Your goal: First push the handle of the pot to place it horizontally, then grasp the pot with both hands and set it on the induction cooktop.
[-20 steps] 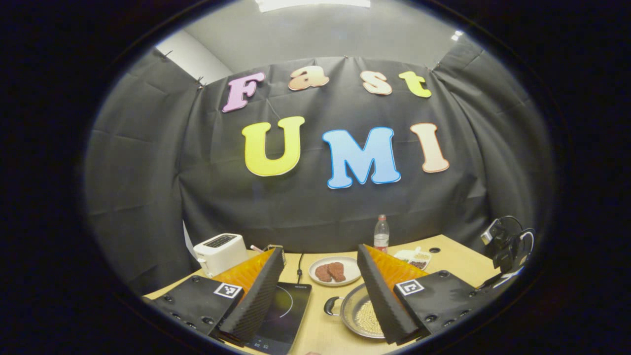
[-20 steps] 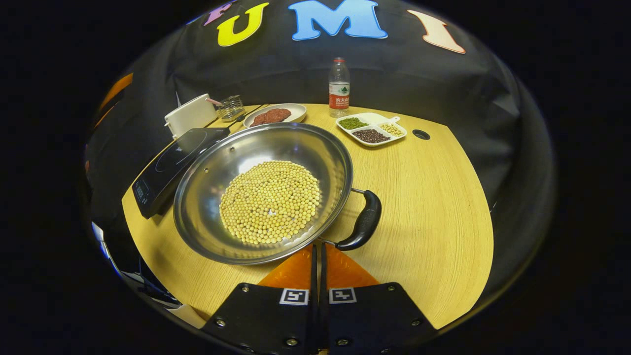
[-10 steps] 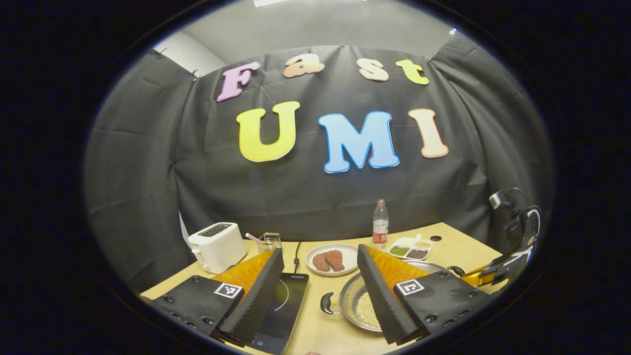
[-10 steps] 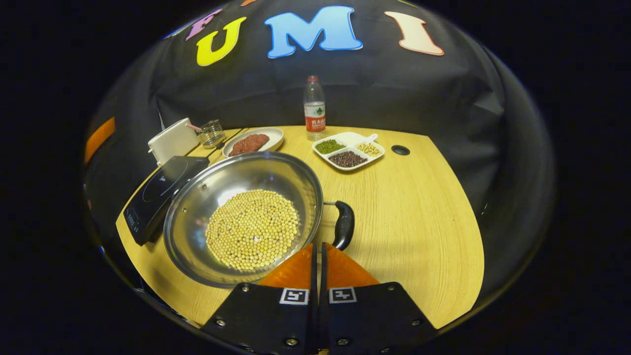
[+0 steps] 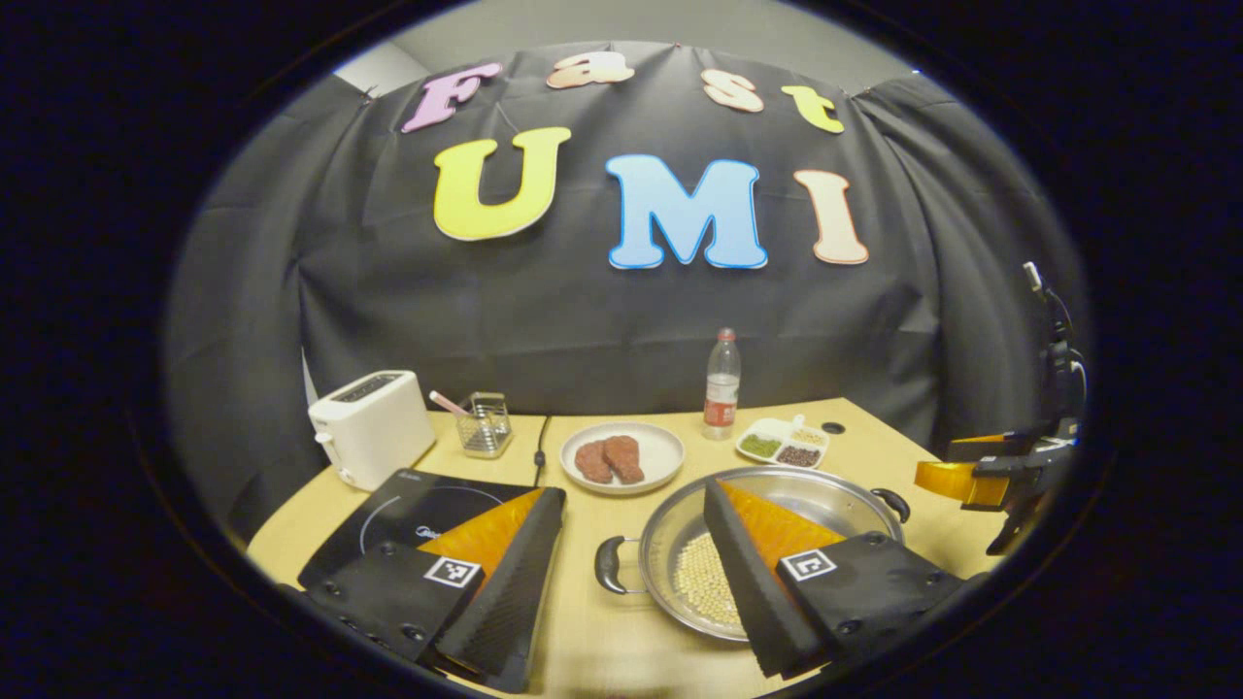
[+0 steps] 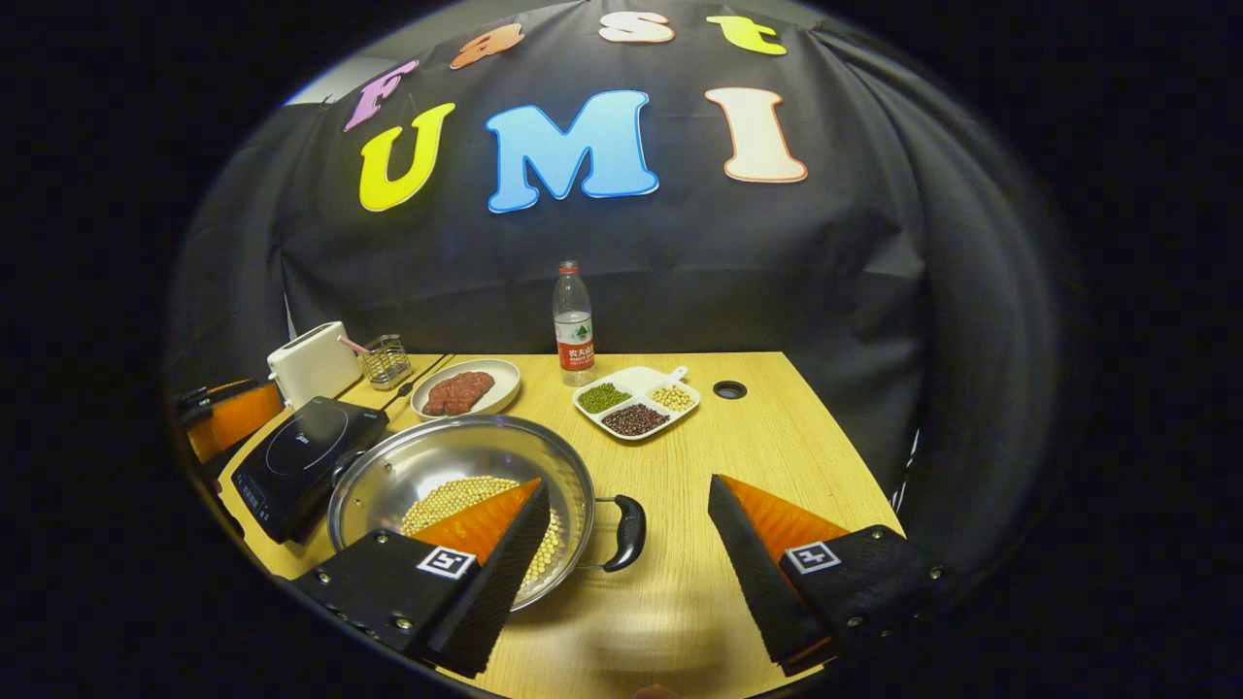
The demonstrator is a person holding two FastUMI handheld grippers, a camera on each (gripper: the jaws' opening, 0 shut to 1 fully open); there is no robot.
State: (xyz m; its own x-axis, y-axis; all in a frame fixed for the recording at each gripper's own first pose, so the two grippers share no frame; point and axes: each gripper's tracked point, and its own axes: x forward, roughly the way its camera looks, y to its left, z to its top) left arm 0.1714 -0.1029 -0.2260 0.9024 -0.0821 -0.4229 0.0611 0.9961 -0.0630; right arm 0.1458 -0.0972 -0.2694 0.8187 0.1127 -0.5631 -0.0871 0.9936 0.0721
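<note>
Both grippers are now standing wide apart in the jaws and holding nothing. The right gripper [image 6: 621, 544], pressed together half a second ago with its tips at the pot's rim, is now spreading its fingers to either side of the pot's right handle [image 6: 629, 532], above it and not yet touching. The left gripper [image 5: 631, 563] is hovering open as it was, but is now tipping downward, so that the left handle [image 5: 609, 565] is lying between its fingers, again without contact.

What is changing matters: the pot [image 6: 456, 485], full of soybeans [image 6: 442, 500], is now sitting with its two handles pointing left and right, so the pushing step is looking finished, and both hands are lining up for the two-handed lift. Each gripper would need to come down and close on its handle before any lifting.

Just to the pot's left, the induction cooktop [image 5: 427, 505] is lying flat and bare, near but apart from the pot. Beyond them, a plate of meat [image 5: 623, 456], a divided dish of beans [image 6: 636, 400], a water bottle [image 6: 573, 325], a wire holder [image 5: 484, 425] and a white toaster [image 5: 371, 427] are standing along the back of the wooden table [image 6: 777, 456]. Behind everything, the booth's black cloth wall [image 6: 855, 252] is hanging, with grey ceiling above.
</note>
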